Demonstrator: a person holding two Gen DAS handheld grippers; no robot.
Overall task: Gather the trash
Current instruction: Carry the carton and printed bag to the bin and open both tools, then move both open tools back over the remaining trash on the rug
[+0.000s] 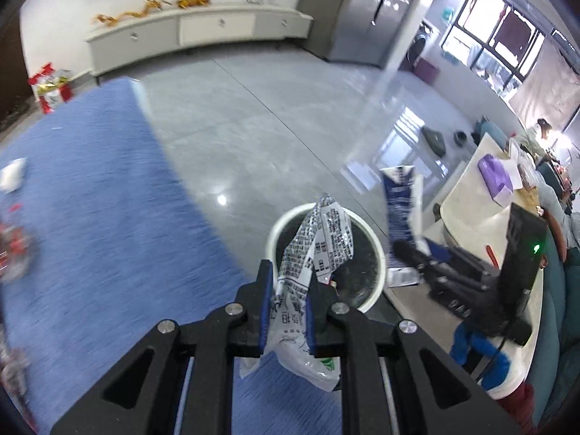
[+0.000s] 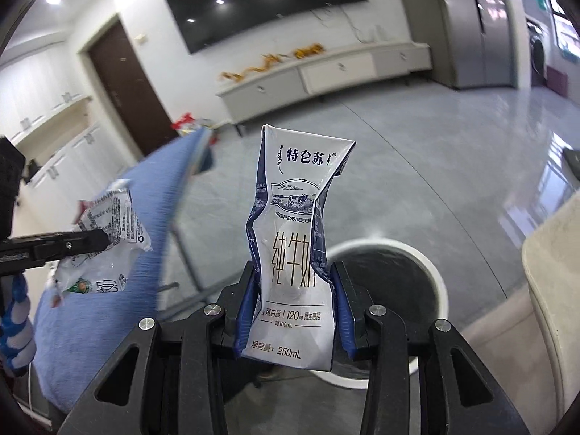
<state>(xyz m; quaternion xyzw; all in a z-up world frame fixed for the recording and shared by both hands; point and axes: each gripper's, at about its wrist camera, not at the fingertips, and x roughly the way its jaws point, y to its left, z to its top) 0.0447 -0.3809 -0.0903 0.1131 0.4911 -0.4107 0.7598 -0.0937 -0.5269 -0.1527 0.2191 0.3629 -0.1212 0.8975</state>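
Claws both clamped: left claw (image 1: 288, 302) on wrapper (image 1: 315, 243), right claw (image 2: 295, 304) on upright carton (image 2: 293, 239); bin (image 2: 431, 272) just ahead, below.

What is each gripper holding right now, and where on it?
Left gripper: crumpled snack wrapper, pinched mid-length. Right gripper: crushed milk carton, clamped on its lower sides.
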